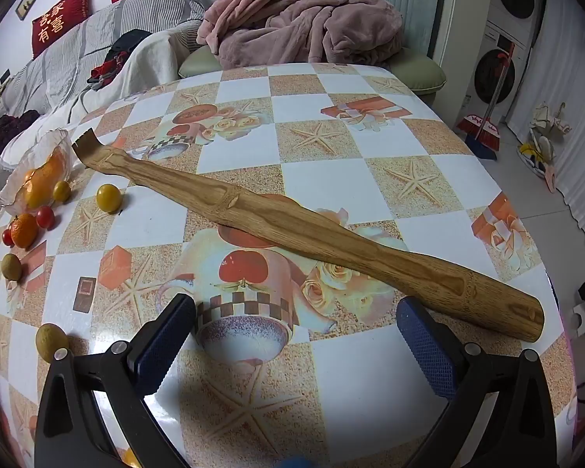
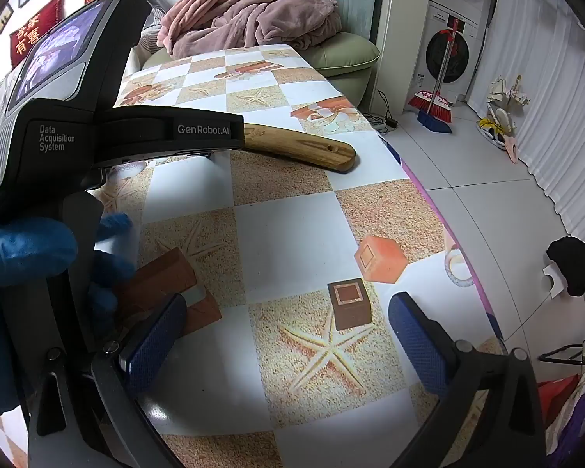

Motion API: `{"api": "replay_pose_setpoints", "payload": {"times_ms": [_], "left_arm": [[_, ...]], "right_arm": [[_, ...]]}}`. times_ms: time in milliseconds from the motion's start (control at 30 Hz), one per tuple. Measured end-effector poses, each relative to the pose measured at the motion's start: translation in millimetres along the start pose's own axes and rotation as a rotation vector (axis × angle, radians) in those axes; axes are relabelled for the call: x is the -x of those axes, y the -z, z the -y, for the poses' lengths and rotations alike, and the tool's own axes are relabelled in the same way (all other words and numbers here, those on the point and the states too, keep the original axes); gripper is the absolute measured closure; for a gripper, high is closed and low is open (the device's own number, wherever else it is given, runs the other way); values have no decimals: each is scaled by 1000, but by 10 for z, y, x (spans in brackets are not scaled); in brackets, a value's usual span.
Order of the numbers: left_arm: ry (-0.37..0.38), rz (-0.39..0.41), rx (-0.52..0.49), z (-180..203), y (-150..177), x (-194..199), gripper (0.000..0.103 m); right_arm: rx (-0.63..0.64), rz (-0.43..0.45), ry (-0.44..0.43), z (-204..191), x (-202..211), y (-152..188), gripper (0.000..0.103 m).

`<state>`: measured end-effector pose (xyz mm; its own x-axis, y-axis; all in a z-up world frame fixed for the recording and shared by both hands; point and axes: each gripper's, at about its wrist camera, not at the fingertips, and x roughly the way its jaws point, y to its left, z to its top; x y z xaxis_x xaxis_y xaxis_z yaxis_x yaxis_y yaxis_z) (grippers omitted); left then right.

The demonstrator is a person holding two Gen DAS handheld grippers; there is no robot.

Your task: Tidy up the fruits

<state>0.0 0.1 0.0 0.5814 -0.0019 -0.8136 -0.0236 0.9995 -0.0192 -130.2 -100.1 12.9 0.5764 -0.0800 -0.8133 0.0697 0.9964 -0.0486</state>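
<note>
In the left wrist view, a clear glass bowl [image 1: 54, 144] at the table's far left holds an orange fruit [image 1: 45, 179]. Loose fruits lie around it: a yellow cherry tomato [image 1: 109, 197], a smaller yellow one [image 1: 62, 190], a small orange [image 1: 24, 230], red cherry tomatoes [image 1: 45, 217], and brownish-green round fruits [image 1: 11, 266] [image 1: 51, 341]. My left gripper [image 1: 296, 355] is open and empty above the table's near middle, well right of the fruits. My right gripper [image 2: 288, 347] is open and empty over the table's near right part; no fruit shows in its view.
A long wooden back scratcher [image 1: 292, 226] lies diagonally across the patterned table [image 1: 370, 409]; its handle end shows in the right wrist view [image 2: 304, 146]. The left gripper's body and a blue-gloved hand [image 2: 23, 249] fill the right view's left side. A sofa with a pink blanket [image 1: 300, 15] stands behind the table.
</note>
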Motion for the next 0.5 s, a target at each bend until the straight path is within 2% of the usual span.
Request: {"api": "replay_pose_setpoints", "payload": {"times_ms": [67, 167, 267, 400, 500], "left_arm": [[-2, -9, -8, 2, -10, 0, 0], [-3, -70, -38, -9, -76, 57, 0], [27, -24, -41, -144, -137, 374, 0], [28, 26, -46, -566, -71, 911, 0], [-6, -38, -47, -995, 56, 1134, 0]], "right_arm": [[2, 0, 3, -4, 0, -1, 0], [10, -26, 1, -10, -11, -33, 0], [46, -109, -23, 3, -45, -119, 0], [96, -191, -14, -23, 7, -188, 0], [92, -183, -48, -7, 157, -221, 0]]}}
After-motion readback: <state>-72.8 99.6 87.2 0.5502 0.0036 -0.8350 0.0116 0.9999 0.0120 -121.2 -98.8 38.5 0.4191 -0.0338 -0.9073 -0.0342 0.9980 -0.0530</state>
